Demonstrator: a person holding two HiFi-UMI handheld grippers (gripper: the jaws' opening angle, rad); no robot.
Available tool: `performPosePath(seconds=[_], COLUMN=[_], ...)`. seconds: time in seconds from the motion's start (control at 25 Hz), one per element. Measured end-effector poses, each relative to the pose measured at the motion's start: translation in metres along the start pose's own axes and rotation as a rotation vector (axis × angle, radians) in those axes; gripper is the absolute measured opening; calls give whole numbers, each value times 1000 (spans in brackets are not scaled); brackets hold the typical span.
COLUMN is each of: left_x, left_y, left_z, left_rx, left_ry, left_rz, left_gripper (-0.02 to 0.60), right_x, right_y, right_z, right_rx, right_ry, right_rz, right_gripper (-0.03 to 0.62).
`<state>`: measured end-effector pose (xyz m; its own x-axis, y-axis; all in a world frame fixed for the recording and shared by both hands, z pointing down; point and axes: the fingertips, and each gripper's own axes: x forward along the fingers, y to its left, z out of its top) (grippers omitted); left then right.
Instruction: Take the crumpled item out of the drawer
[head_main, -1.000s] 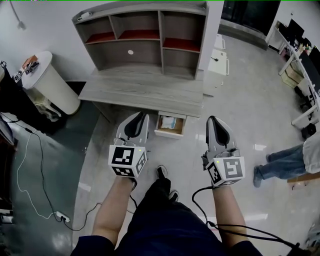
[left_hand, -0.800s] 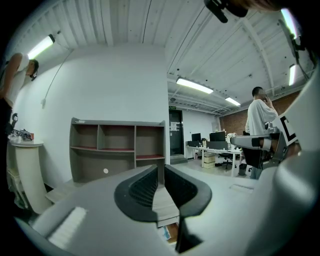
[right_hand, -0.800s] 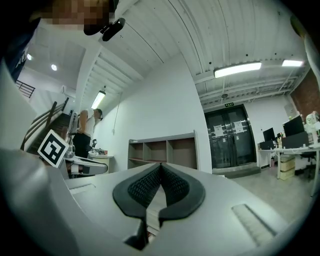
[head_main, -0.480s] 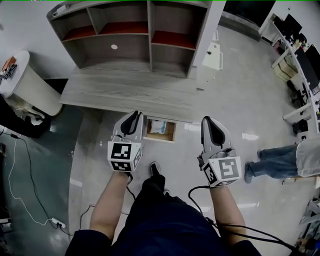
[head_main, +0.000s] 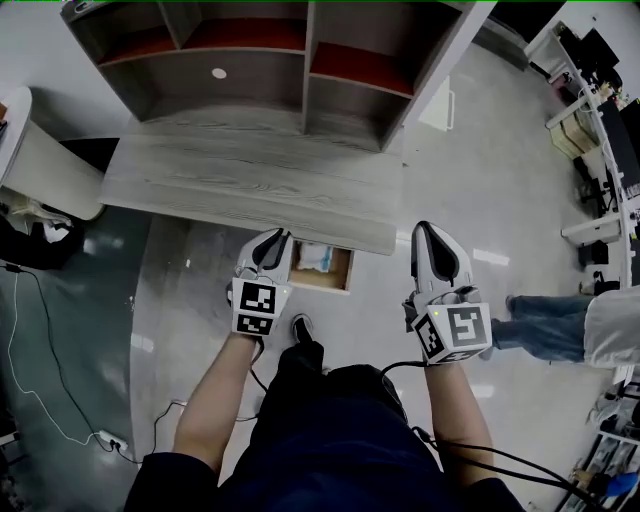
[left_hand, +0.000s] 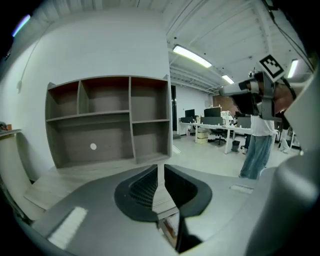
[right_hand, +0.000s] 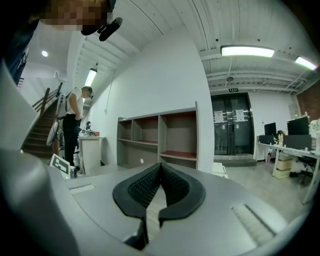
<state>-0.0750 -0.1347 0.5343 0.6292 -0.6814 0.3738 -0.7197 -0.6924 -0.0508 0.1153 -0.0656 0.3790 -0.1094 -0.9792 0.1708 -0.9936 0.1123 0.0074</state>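
Under the grey desk a small wooden drawer stands pulled out. In it lies the crumpled item, pale white and light blue. My left gripper hovers just left of the drawer, with its tips over the drawer's left edge. Its jaws stand a narrow slit apart, and nothing is between them. My right gripper is held well to the right of the drawer, over the floor. Its jaws meet at the tips and hold nothing.
A grey shelf unit with red-lined compartments stands on the desk. A white round stand is at the far left, and a cable runs over the floor there. A person's legs show at the right. My shoe is just before the drawer.
The view has moved in toward the desk. Both grippers have come forward, and the left one now sits right beside the drawer. Neither jaw gap has visibly changed.
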Motion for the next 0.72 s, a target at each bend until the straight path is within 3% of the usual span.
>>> performPosePath(seconds=[0.16,0.48,0.72], left_x=[27,67,91], left_y=[-16,-78,-102], left_z=[-48,-166,-239], left_rx=[123,584,730], left_ry=[113,471,678], left_rz=[-93,-385,-518], left_gripper=[44,46,49], right_x=[21,48,46], right_y=[-7,-19,-46], right_z=[-17,-50,-75], right_rx=[24,73,101], right_ry=[25,83,139], right_rz=[-1,49,54], right_gripper=[6,6,6])
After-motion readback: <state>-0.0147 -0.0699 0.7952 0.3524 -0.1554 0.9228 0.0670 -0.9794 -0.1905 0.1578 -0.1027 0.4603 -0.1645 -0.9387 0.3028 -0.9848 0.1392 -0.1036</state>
